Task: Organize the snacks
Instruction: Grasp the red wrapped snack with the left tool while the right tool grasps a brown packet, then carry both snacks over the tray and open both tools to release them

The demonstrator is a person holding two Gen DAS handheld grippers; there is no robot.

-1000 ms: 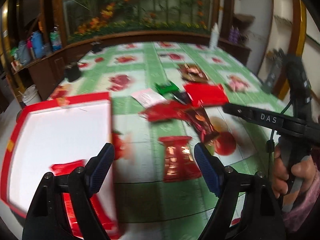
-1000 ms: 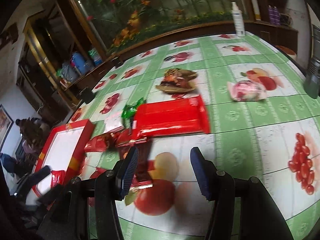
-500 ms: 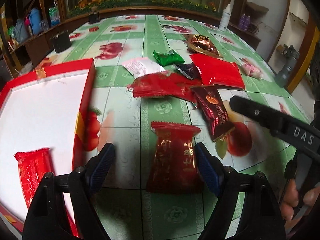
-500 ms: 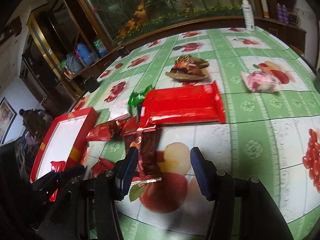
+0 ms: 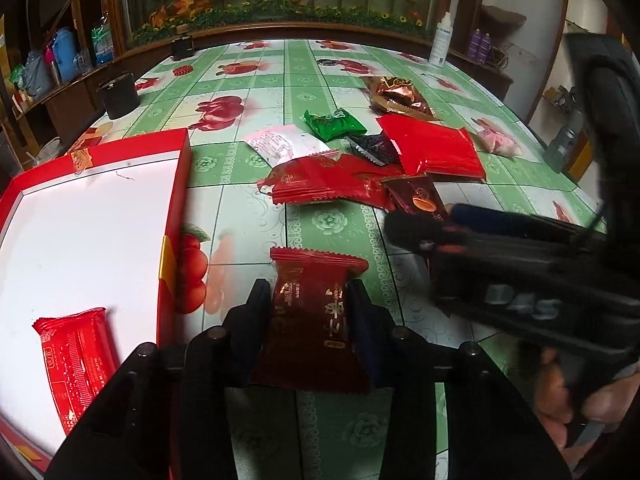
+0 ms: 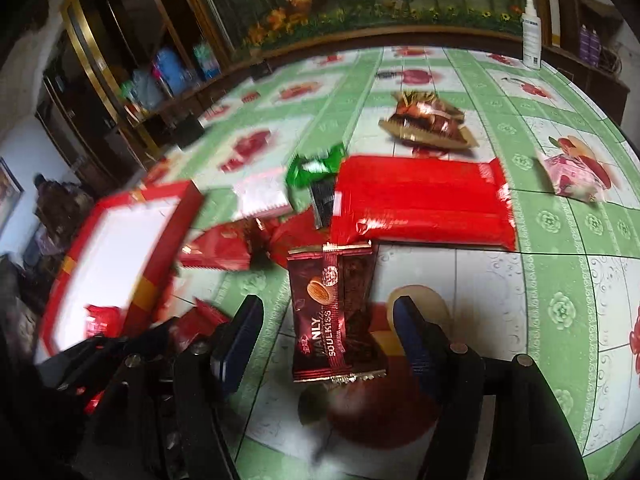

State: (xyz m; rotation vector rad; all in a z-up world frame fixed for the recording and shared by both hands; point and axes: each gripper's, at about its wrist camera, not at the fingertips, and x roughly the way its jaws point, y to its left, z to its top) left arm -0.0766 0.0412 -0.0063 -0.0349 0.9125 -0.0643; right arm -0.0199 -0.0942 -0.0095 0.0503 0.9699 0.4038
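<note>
My left gripper [image 5: 310,300] is shut on a dark red snack packet [image 5: 316,320] that lies on the table beside the red tray [image 5: 172,208]. A bright red packet [image 5: 76,356] lies in the tray's near corner. My right gripper [image 6: 328,316] is open and straddles a dark red Manly Soulkiss bar [image 6: 332,312], its fingers apart from the wrapper. In the left wrist view the right gripper [image 5: 404,224] sits over that same bar [image 5: 420,200]. A pile of red, green, black and white packets [image 5: 332,184] lies behind.
A large flat red packet [image 6: 424,204], a brown-gold bag [image 6: 428,124] and a pink packet [image 6: 572,176] lie further back. A black cup [image 5: 118,96] stands at the far left. A white bottle [image 5: 440,40] stands at the far edge. Shelves surround the table.
My left gripper has moved forward and closed on the dark red packet. My right gripper has moved down over the Soulkiss bar, staying open.
</note>
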